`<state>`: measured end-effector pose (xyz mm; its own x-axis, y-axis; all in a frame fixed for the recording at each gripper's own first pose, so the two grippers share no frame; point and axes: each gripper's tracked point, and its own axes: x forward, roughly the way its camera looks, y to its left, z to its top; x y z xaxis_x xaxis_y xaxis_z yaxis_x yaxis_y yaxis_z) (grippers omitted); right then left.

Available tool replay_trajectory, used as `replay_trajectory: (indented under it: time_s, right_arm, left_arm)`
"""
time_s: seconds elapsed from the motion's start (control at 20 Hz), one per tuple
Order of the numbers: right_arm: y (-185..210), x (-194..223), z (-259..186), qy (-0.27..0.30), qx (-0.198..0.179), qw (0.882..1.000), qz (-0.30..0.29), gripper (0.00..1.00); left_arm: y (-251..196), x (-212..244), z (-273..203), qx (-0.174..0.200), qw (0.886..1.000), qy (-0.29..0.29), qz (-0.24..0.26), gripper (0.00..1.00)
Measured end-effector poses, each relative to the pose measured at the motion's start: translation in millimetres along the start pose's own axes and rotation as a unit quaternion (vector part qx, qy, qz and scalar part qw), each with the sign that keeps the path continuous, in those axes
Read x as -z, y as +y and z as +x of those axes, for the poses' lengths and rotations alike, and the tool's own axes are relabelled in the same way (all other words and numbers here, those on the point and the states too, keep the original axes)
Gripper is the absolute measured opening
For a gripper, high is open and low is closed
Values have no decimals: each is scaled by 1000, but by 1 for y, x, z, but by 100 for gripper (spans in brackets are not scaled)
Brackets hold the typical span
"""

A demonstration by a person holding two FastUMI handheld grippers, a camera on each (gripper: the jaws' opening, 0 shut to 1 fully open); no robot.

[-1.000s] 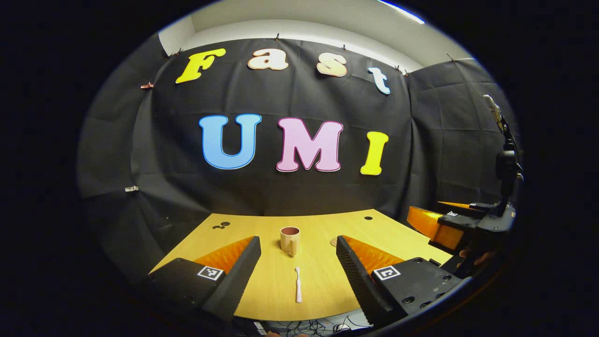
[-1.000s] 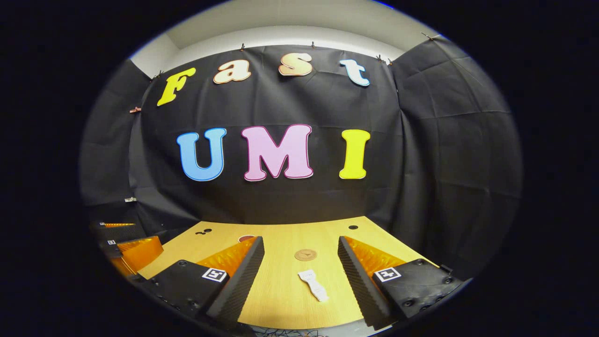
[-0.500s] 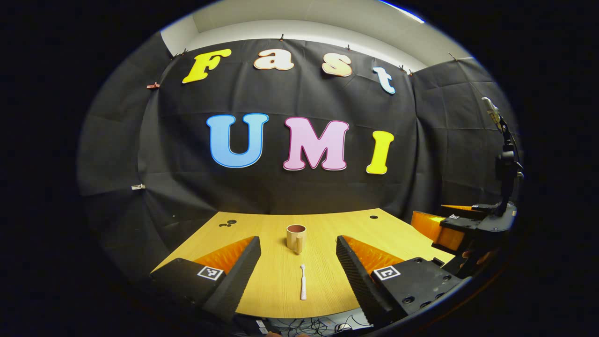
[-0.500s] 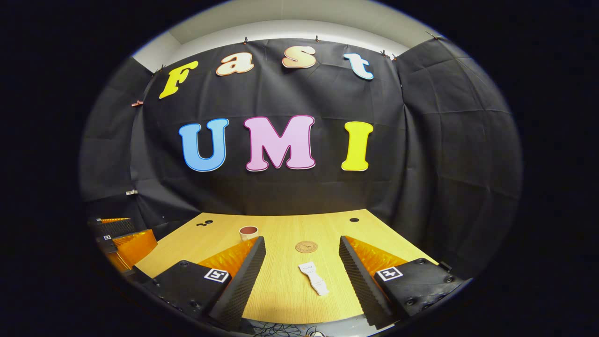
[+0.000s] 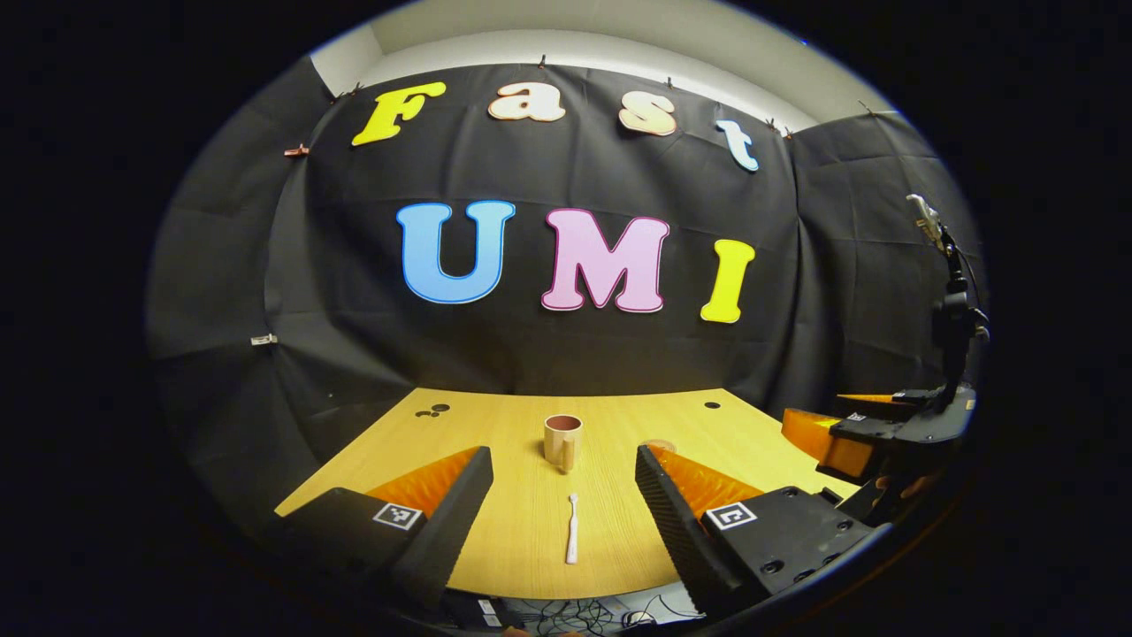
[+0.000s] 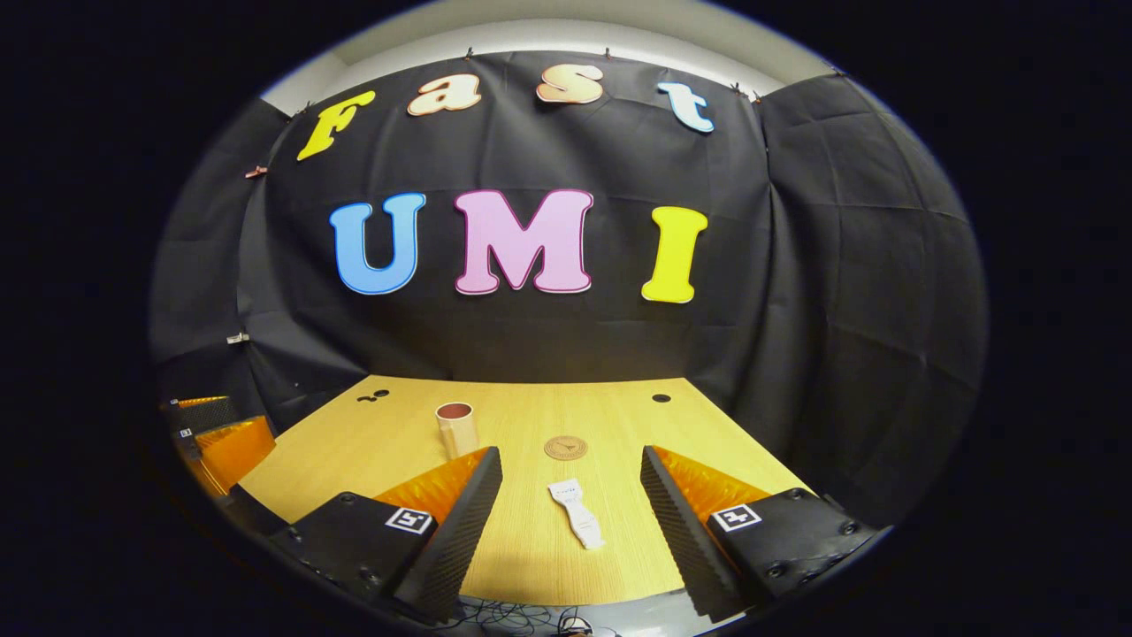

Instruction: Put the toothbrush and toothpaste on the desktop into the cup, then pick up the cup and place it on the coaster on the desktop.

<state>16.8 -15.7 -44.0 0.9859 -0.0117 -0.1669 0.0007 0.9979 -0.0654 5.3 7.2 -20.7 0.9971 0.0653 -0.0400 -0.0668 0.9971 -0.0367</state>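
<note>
Desktop (image 5: pixel 522 531) first: wood top, it runs out ahead of both your grippers, bare apart from the task items. Nothing is in the cup, nothing is lifted, so I'd call this the very start, the approach before the first pick.

Your left gripper (image 5: pixel 562 504) is held above the near edge, jaws spread wide, holding nothing. Cup (image 5: pixel 562 440) stands upright straight ahead of it, past the fingertips, handle turned toward you. Toothbrush (image 5: pixel 572 528) lies flat between the two fingers, lengthwise along your line of reach, on the near side of the cup and apart from it.

Your right gripper (image 6: pixel 570 500) is also spread wide and empty, above the near edge. Toothpaste (image 6: pixel 576 514) lies flat between its fingers, slightly angled. Coaster (image 6: pixel 565 448) sits just beyond the toothpaste, dead ahead. From this side the cup (image 6: pixel 456 428) is ahead and off to the left, past the left finger.

Next move, my read: drop either gripper straight down, each item is already lined up in the gap. The toothbrush is thin and flat, so get the fingertips right down to the wood and close across the handle. Then carry it forward to the cup and tip it in upright.
</note>
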Motion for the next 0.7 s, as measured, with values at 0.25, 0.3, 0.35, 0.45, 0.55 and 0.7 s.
replay_trajectory:
  time_s: [0.25,0.3,0.35,0.45,0.55,0.7]
  right_arm:
    - [-7,11,29,35,-2,999,-14,98]
    - [-7,14,36,43,-6,999,-15,98]
    - [-7,17,43,53,-10,998,-15,98]
    - [-5,31,58,83,-24,996,-9,97]
    - [-5,42,72,107,-33,994,-11,98]
    - [-7,60,98,134,-44,990,-22,98]
  left_arm:
    - [-3,0,16,-11,1000,7,4,100]
    - [-2,2,20,-15,1000,9,4,100]
    - [-2,2,24,-18,1000,12,3,100]
    - [0,7,35,-30,999,21,-1,100]
    - [3,5,43,-46,999,21,3,100]
    - [2,9,58,-59,998,30,4,100]
